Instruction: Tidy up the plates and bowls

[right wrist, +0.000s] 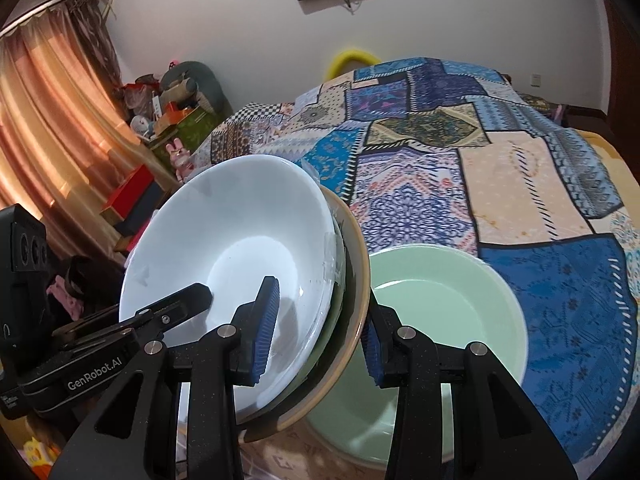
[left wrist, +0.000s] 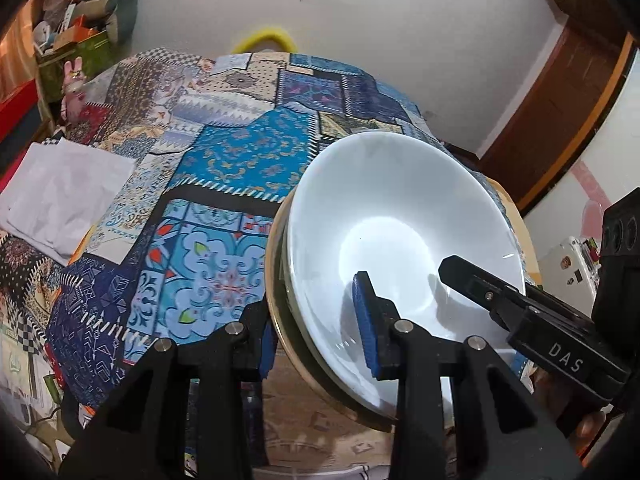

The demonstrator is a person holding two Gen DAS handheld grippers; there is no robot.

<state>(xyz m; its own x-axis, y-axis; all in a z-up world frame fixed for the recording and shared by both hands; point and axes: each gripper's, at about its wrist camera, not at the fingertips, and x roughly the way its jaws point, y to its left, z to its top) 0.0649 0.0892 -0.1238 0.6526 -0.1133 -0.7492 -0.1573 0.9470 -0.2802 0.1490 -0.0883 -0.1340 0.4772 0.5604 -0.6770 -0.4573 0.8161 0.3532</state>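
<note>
Both the left gripper (left wrist: 320,336) and right gripper (right wrist: 320,336) stand clamped on opposite rims of the tilted stack of dishes (right wrist: 240,240), held above the green bowl (right wrist: 440,292); level it, then lower both sides together.

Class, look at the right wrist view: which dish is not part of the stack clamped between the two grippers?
The pale green round bowl, resting alone on the patchwork cloth; the white bowl tops the gripped stack.
</note>
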